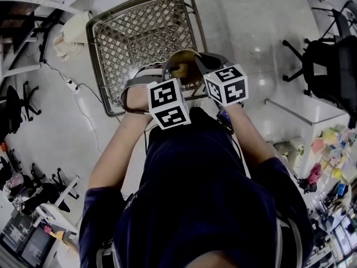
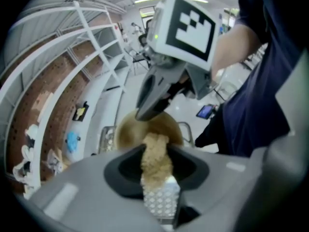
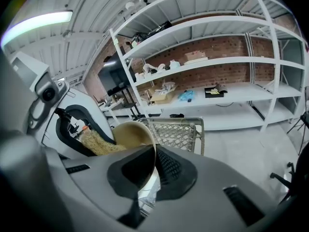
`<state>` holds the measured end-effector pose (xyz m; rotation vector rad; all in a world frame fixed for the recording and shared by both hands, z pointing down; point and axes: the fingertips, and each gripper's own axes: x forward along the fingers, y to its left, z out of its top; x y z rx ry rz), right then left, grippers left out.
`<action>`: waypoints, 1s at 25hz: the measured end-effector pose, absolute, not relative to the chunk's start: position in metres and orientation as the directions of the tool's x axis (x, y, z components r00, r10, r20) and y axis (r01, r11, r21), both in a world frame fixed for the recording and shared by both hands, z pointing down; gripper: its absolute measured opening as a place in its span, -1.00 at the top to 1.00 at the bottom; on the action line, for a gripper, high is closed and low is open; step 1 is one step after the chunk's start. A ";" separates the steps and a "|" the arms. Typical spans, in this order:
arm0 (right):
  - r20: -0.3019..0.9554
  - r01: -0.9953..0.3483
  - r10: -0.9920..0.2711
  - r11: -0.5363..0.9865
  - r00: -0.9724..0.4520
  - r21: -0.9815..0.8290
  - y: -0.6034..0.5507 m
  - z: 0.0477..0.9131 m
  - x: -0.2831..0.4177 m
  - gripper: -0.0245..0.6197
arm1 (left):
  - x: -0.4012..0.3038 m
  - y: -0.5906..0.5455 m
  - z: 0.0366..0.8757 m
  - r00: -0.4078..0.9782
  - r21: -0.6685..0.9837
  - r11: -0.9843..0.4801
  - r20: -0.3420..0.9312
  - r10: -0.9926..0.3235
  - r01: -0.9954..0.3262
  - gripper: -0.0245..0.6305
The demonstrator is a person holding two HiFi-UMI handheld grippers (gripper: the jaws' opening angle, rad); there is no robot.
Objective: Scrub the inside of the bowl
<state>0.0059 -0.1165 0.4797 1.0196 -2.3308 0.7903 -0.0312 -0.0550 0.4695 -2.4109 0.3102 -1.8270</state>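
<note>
Head view: both my forearms reach forward, the marker cubes (black-and-white square patterns) side by side above the near rim of the wire basket (image 1: 139, 32). My right gripper (image 3: 154, 164) is clamped on the rim of the tan bowl (image 3: 131, 134), held tilted in the air there. My left gripper (image 2: 157, 151), pointing steeply down, pinches a straw-coloured scrubber (image 2: 155, 162) that reaches into the bowl's mouth.
</note>
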 end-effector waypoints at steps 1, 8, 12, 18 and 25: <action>0.617 -0.762 -0.488 0.565 -0.618 -0.317 -0.115 0.480 0.002 0.88 | -0.032 -0.057 0.472 0.246 -0.222 -0.971 0.940 -0.238 -0.091 0.56; 0.631 -0.754 -0.459 0.564 -0.626 -0.338 -0.107 0.487 -0.003 0.88 | -0.039 -0.082 0.461 0.199 -0.385 -0.921 0.899 -0.390 -0.066 0.55; 0.620 -0.739 -0.454 0.583 -0.640 -0.337 -0.110 0.480 -0.009 0.88 | -0.029 -0.083 0.458 0.216 -0.442 -0.897 0.876 -0.431 0.000 0.55; 0.620 -0.745 -0.463 0.581 -0.633 -0.327 -0.115 0.480 -0.002 0.88 | -0.025 -0.084 0.457 0.238 -0.468 -0.884 0.861 -0.450 0.022 0.55; 0.630 -0.757 -0.469 0.570 -0.619 -0.319 -0.118 0.485 0.002 0.88 | -0.039 -0.089 0.459 0.209 -0.408 -0.907 0.883 -0.421 -0.105 0.55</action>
